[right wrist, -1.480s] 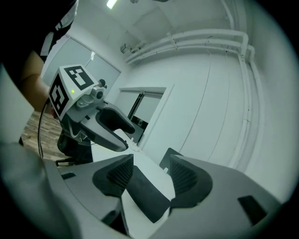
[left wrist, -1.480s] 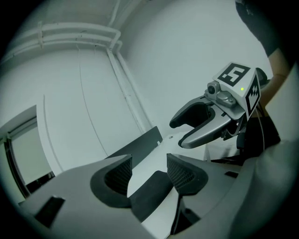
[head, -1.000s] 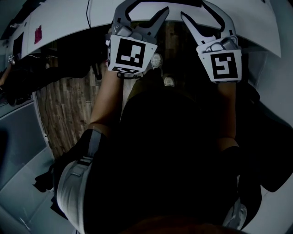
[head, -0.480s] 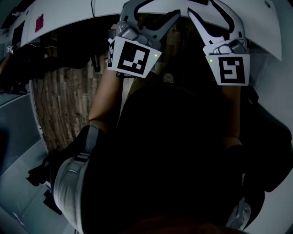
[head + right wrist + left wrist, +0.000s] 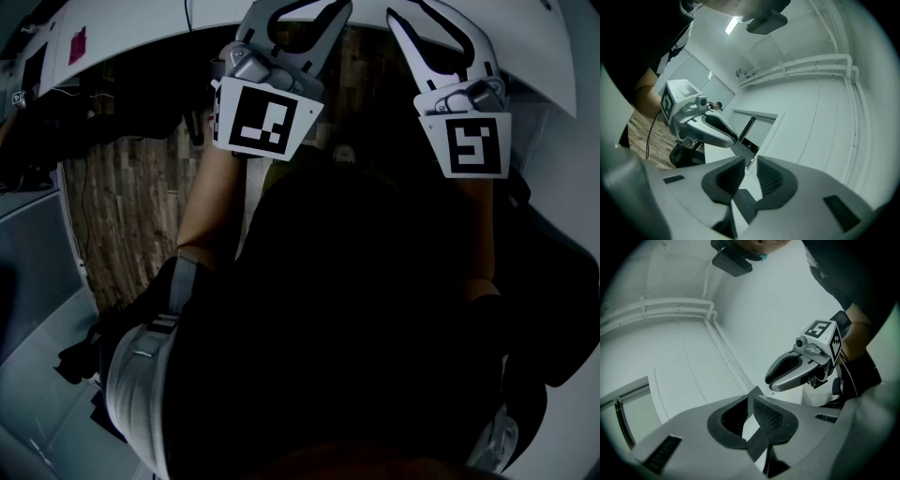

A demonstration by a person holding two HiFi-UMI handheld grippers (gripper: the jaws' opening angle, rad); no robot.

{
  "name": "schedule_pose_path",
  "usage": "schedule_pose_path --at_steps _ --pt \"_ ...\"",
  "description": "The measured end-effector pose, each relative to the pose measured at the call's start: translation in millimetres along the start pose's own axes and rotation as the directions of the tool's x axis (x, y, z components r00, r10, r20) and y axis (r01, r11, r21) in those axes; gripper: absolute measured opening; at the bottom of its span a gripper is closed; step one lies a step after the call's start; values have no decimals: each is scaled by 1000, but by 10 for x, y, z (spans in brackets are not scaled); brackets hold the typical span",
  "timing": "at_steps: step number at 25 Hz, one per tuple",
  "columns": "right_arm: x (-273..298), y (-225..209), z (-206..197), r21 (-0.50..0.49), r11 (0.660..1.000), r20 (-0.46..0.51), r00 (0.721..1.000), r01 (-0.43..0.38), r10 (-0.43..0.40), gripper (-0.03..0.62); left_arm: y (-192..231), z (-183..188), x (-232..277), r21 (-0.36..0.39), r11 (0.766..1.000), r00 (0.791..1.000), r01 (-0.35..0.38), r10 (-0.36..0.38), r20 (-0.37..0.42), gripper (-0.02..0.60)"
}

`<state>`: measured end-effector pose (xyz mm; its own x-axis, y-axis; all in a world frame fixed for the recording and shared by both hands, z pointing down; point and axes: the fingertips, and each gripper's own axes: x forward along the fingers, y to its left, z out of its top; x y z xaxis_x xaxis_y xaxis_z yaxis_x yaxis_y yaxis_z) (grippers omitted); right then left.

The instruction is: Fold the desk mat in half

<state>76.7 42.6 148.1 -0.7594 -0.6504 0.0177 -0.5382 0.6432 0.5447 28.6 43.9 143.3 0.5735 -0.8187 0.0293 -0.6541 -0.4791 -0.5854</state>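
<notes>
Left gripper (image 5: 749, 398): fingers (image 5: 771, 416) have just been closing and are now clamped on the desk mat (image 5: 755, 391). It is a thin sheet, and a dark corner pokes up past the fingertips. Right gripper (image 5: 750, 161): its fingers have also just been closing. The mat's edge runs between them, a pale strip shows between the pads, and it reads as gripped. Each gripper view shows the other gripper just beside it at about the same height.

Head view: both grippers are side by side at the top of frame, marker cubes facing the camera and tips at the edge of the white counter (image 5: 131, 37). The mat can't be told from the counter there. Wood floor (image 5: 122, 206) is below, with the person's dark clothing filling the middle.
</notes>
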Motion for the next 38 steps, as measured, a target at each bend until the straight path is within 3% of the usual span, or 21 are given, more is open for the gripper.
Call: schedule_pose_path --at_steps 1,3,9,24,38 --pt "-21 7 14 0 1000 5 1000 0 0 57 8 18 -20 4 1000 1000 -6 6 6 40" --pt "-67 17 25 8 1000 8 1000 -2 2 29 7 55 -46 2 1000 1000 -12 12 21 14" --pt "-118 47 72 27 1000 32 999 -6 5 28 -84 30 -59 -18 1000 999 14 -13 36 12" --pt "-177 -96 87 6 999 54 998 44 -44 28 -92 36 -46 -13 1000 999 -9 10 45 12" --pt "-233 -39 35 -14 1000 38 999 23 -22 28 -118 137 -1 -3 1000 998 -21 21 60 12"
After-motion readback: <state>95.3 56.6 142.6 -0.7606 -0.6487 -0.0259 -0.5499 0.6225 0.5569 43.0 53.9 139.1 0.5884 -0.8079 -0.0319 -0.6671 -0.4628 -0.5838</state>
